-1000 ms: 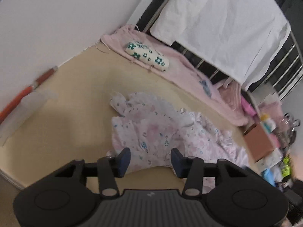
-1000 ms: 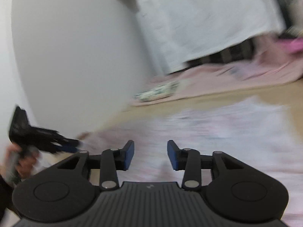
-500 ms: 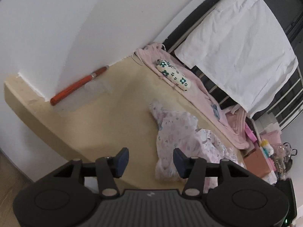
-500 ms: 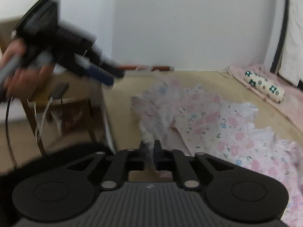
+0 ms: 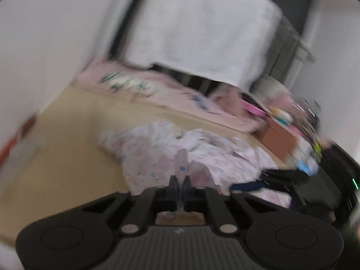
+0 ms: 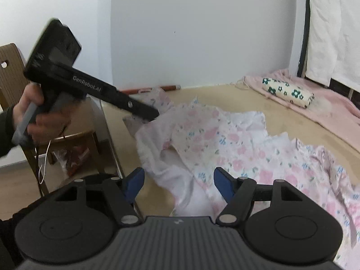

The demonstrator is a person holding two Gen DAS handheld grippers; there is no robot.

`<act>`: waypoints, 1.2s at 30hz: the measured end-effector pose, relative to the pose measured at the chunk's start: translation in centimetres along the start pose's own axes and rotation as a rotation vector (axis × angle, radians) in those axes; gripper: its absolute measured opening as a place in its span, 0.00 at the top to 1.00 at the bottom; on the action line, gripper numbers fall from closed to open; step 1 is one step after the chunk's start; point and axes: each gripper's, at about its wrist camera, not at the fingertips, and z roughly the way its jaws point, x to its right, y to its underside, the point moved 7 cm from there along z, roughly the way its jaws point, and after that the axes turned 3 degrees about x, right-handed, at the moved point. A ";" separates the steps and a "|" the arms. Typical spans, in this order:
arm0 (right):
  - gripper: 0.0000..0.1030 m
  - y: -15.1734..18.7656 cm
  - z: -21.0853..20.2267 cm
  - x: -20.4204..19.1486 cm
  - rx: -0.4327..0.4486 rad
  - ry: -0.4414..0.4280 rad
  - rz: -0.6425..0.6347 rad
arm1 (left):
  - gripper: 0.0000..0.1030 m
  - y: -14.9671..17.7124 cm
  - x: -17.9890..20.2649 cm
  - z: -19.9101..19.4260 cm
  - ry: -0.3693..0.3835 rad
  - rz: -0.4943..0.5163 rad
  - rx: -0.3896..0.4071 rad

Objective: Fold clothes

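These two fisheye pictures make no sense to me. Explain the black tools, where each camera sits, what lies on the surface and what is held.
A person holds a hand-squeezed two-finger gripper in each hand; each carries a camera looking along its fingers. The blurred view comes from the left gripper, whose jaws have just closed on a fold of the floral garment. The sharp view comes from the right gripper, whose jaws have just opened and hold nothing. It also shows the person's left hand. The garment lies crumpled on a tan surface, beside a pink blanket with a flowered roll.
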 end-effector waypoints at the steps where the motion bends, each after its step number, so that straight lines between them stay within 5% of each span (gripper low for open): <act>1: 0.32 0.2 -0.1 -0.2 -0.001 -0.001 0.008 | 0.97 0.4 0.6 -0.8 0.016 0.058 -0.005; 4: 0.31 -0.1 -0.1 0.3 0.018 -0.027 0.063 | 0.96 2.9 1.3 -2.9 0.017 0.198 -0.079; 7: 0.30 -0.5 -1.0 1.5 0.082 -0.094 0.165 | 0.91 5.6 0.3 -4.3 -0.088 0.305 -0.187; 10: 0.29 -1.0 -2.4 3.1 0.154 -0.158 0.283 | 0.86 6.2 -0.8 -6.0 -0.079 0.244 -0.227; 14: 0.30 -1.9 -2.8 5.0 0.171 -0.123 0.357 | 0.42 2.9 -3.3 -7.1 -0.057 -0.065 -0.072; 17: 0.37 -3.2 0.4 3.5 0.086 -0.047 0.280 | 0.43 2.6 -4.2 -4.6 -0.017 -0.249 -0.162; 20: 0.37 -4.5 3.4 1.5 0.011 -0.003 0.195 | 0.41 2.7 -3.3 -3.6 -0.001 -0.258 -0.123; 26: 0.37 -2.5 6.1 -4.0 -0.130 -0.016 -0.106 | 0.41 3.2 -4.5 -2.1 -0.118 -0.343 -0.104; 30: 0.35 -2.6 4.2 -2.9 -0.076 -0.018 -0.017 | 0.43 2.2 -4.1 0.4 -0.156 -0.300 -0.121; 31: 0.34 -2.7 3.6 -2.0 -0.051 -0.005 0.031 | 0.48 2.0 -4.0 1.2 -0.157 -0.291 -0.133; 33: 0.35 -2.5 2.9 0.2 -0.036 0.057 0.109 | 0.90 1.7 -3.8 2.5 -0.175 -0.263 -0.160; 36: 0.36 -1.4 1.9 2.7 -0.051 0.151 0.196 | 0.89 0.6 -4.5 3.9 -0.239 -0.180 -0.178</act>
